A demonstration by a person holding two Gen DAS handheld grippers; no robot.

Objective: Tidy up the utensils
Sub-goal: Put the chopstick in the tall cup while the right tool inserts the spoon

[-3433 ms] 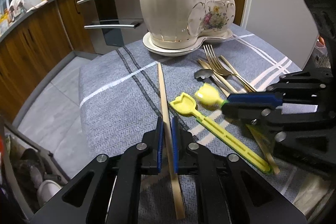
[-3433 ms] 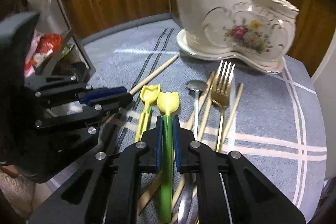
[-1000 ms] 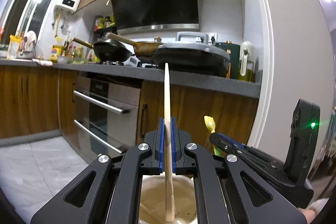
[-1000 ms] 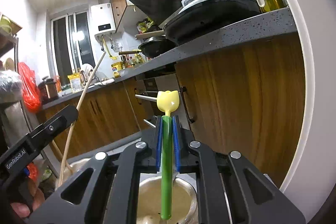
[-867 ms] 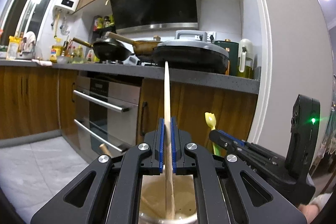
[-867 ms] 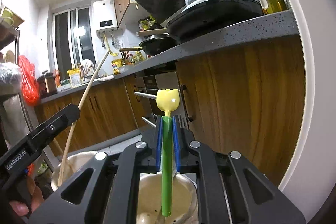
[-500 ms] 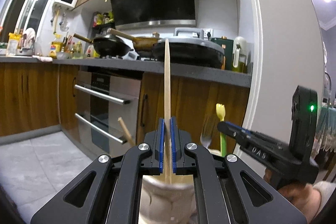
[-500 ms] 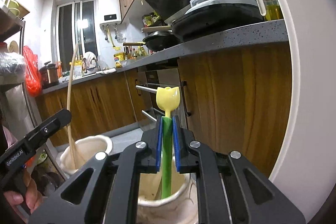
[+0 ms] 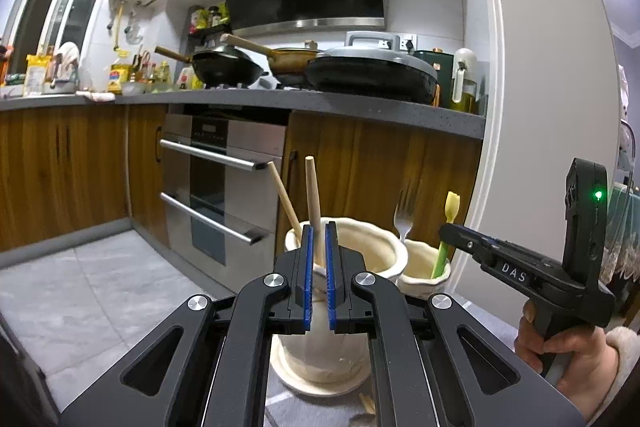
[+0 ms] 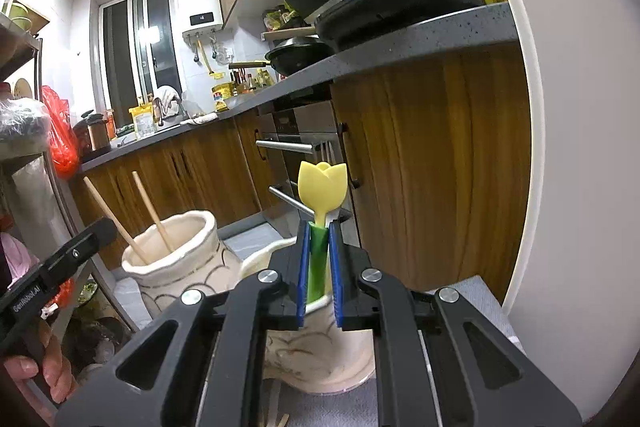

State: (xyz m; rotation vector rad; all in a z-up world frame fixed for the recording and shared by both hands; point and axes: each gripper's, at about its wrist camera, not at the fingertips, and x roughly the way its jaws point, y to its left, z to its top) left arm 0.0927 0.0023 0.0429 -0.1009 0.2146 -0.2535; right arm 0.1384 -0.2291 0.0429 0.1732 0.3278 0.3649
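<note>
Left gripper (image 9: 317,235): pads parted by a narrow slot, gripping nothing. Straight beyond the tips, a chopstick (image 9: 313,195) standing in the big pot (image 9: 384,243), top end well above the rim. Just left of it, a second chopstick (image 9: 284,195) leaning toward the oven (image 9: 224,167) and resting on the rim's left side. From the right wrist, both sticks clear of the left gripper's tip, which sits left of the pot, outside its rim.

Right gripper (image 10: 319,239): pads close on either side of the green stem of the tulip stick (image 10: 322,187). Cannot tell whether pinching it or just off it. Yellow head above the fingertips, stem running down into the small pot (image 9: 416,275). From the left wrist, stem tilted, foot against the pot's near wall, tip of the right gripper level with mid-stem. A fork (image 9: 404,215) upright behind, tines up, between the two rims.

Pots touching side by side on one saucer (image 9: 316,387), big one on the left, wavy lips flaring outward. Saucer edge just under the left gripper's fingers. Grey cloth (image 10: 472,299) showing past the small pot on the right, its far edge close to the white wall (image 10: 580,147).

Open air above both rims and above the stick tops. Floor and open room to the left of the big pot. Wooden cabinet (image 10: 432,167) behind the pots, apart from them. Tightest spot: between the two grippers, over the seam where the pots meet.
</note>
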